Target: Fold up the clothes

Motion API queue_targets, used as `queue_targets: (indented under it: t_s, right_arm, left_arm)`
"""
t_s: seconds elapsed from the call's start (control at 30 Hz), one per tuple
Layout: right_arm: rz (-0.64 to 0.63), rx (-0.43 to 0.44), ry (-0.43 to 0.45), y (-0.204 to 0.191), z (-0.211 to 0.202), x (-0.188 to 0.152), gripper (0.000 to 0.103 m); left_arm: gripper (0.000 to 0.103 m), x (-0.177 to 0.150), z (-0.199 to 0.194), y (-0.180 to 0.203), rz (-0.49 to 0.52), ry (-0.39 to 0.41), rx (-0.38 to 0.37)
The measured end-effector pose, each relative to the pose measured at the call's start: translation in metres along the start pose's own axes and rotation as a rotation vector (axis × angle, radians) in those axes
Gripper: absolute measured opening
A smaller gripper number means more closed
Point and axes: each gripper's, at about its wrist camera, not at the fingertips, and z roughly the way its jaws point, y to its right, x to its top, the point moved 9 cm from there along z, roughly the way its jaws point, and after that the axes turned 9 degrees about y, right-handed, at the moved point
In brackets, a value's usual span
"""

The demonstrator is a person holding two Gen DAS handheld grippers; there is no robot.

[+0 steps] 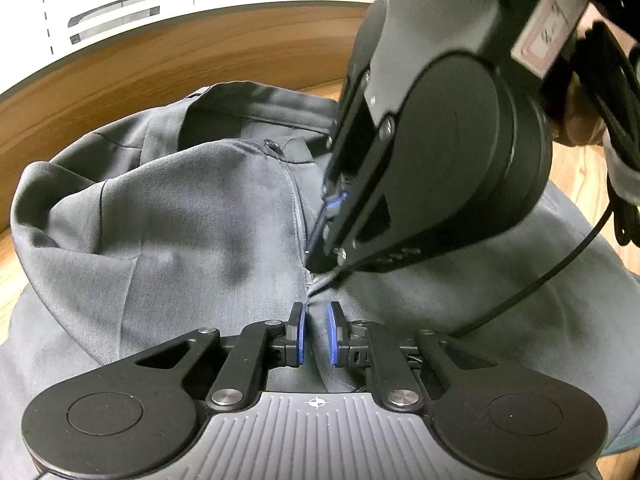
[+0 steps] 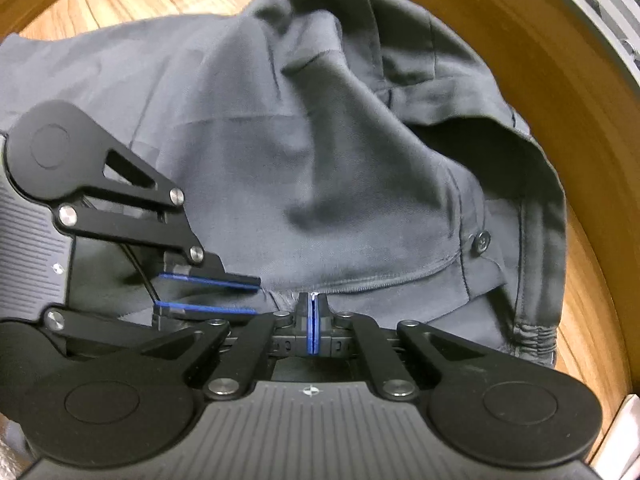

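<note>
Grey trousers (image 2: 320, 160) bunched on wooden table (image 2: 592, 128). Left gripper (image 1: 316, 332): jaws narrow, crotch fabric pinched between the pads. Right gripper (image 2: 313, 320) just beyond it: pads pressed together on fly seam (button (image 2: 481, 241) to its right).

A wooden table (image 1: 120, 68) stands before a white cabinet (image 1: 120, 0).

The grey trousers (image 1: 168, 216) lie rumpled on my wooden desk (image 1: 120, 68), waistband toward the far side. The fly flap is folded open, showing a dark button (image 2: 481, 241) and stitched seams. One hip rises in a loose hump, and the elastic waist gathers at the right edge.
</note>
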Motion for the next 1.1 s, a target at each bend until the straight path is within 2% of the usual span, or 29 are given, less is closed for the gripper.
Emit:
queue_targets:
  t_s: [0.27, 0.6, 0.7, 0.87, 1.1]
  right_arm:
    - [-0.013, 0.005, -0.013, -0.004, 0.008, 0.016, 0.003]
    - [-0.017, -0.02, -0.015, -0.012, 0.01, 0.015, 0.0]
    - [-0.035, -0.041, -0.01, -0.016, 0.012, 0.001, 0.0]
    - [-0.128, -0.111, -0.013, -0.025, 0.016, 0.005, 0.0]
    - [-0.154, -0.195, -0.005, -0.016, 0.022, 0.014, 0.0]
  left_arm:
    - [0.014, 0.001, -0.002, -0.002, -0.008, -0.002, -0.002]
    - [0.014, 0.001, -0.002, -0.002, -0.01, 0.0, -0.004]
    - [0.014, 0.001, -0.002, -0.003, -0.018, 0.0, -0.005]
    - [0.014, 0.001, -0.002, -0.004, -0.022, 0.0, -0.002]
    - [0.014, 0.002, -0.001, -0.004, -0.022, -0.003, 0.004]
